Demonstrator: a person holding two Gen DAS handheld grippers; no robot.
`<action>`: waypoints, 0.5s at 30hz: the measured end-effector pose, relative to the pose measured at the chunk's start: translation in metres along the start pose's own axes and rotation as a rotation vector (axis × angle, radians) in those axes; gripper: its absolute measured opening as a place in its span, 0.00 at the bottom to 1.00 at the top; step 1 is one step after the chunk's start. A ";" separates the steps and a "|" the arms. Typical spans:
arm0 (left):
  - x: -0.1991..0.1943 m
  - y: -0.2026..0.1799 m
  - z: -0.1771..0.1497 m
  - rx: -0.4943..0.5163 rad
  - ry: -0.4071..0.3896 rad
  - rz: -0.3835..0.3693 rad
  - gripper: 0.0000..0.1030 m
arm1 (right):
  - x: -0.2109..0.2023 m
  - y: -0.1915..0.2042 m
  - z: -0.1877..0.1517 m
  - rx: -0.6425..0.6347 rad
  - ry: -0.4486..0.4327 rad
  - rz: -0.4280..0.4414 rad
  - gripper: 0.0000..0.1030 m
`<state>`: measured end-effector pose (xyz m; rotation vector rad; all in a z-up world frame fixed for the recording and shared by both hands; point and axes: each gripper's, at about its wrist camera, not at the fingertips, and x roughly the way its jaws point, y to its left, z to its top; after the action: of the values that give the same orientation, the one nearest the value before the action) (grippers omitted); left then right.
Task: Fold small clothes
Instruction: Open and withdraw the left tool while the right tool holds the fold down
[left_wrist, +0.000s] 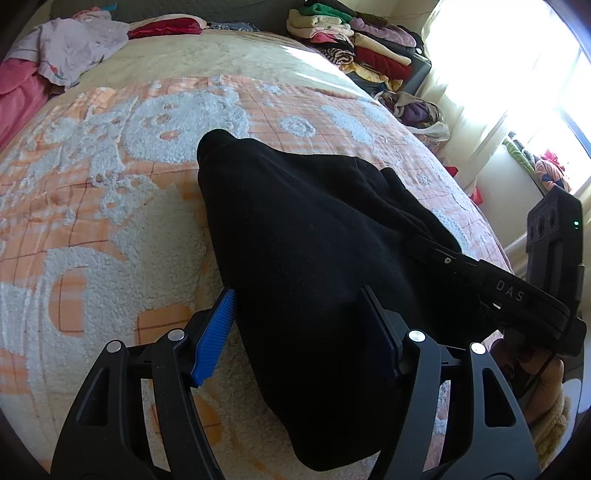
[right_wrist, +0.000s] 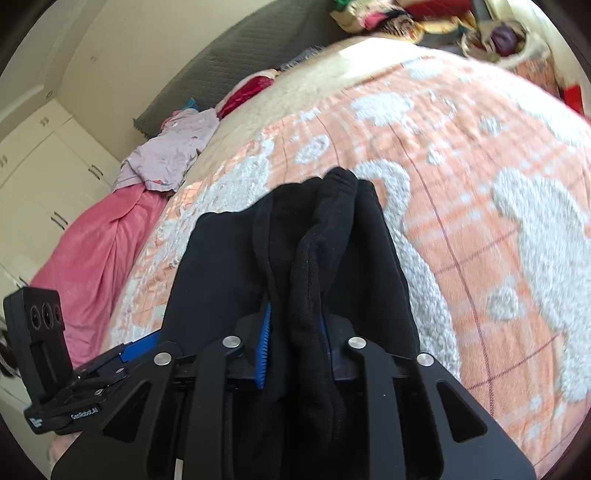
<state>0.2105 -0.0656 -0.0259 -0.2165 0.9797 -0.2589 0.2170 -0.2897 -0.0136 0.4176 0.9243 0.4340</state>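
Two claws, one black garment (right_wrist: 288, 236): right claw (right_wrist: 295, 343) pinches its fold, left claw (left_wrist: 299, 325) gapes astride it.

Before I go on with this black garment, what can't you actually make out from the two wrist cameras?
- Left wrist: whether the left claw grips the black garment; the cloth covers its right pad.
- Both views: the garment's type and fold state; uniformly dark, cut off by the bottom edge.
- Right wrist: the far clothes pile is blurred.
- Left wrist: the window is overexposed.
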 end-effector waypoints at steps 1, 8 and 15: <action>-0.001 0.000 0.000 0.000 0.001 0.000 0.57 | -0.003 0.003 0.001 -0.018 -0.009 -0.001 0.18; -0.005 -0.011 -0.001 0.027 -0.004 -0.012 0.59 | -0.023 0.009 0.006 -0.130 -0.080 -0.044 0.17; 0.003 -0.018 -0.008 0.049 0.010 0.008 0.63 | -0.003 -0.018 -0.009 -0.071 -0.024 -0.094 0.22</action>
<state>0.2031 -0.0841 -0.0274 -0.1663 0.9826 -0.2769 0.2111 -0.3047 -0.0260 0.3123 0.8986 0.3736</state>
